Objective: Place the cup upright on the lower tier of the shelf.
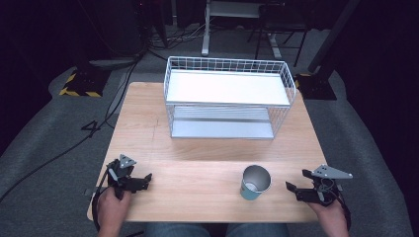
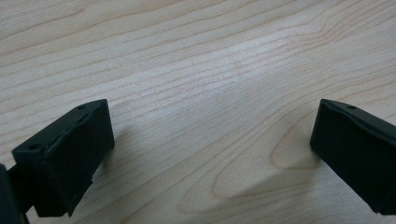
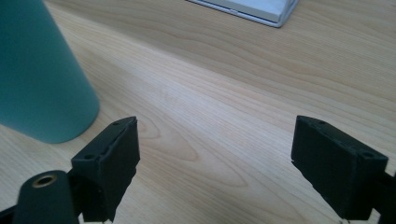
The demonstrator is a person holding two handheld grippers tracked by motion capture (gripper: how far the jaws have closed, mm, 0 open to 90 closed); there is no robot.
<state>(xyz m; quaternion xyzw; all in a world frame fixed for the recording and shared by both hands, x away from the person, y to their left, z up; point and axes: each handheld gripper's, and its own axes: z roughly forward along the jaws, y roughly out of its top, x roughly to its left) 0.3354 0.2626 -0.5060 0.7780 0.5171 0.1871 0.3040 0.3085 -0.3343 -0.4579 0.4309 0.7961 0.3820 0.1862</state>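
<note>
cup [image 1: 256,182]: looks light, thin-walled, crushable | grip its mid-wall gently | right gripper [image 1: 300,183] beside cup, jaws wide, empty | left gripper [image 1: 141,178] well apart from cup, wide

No legible text anywhere.

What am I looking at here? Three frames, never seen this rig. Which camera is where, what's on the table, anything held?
There is no robot: a person holds a two-jaw claw in each hand. The high view looks down from above the person's side of the wooden table. In it, the left claw is at lower left and the right claw at lower right. Each of the other two views comes from a camera riding on one claw, looking along its black jaws.

On the table stand a white two-level wire rack and an upright teal cup, which also shows beside the right claw's jaws. Both claws are open and hold nothing; the left claw faces bare wood.
</note>
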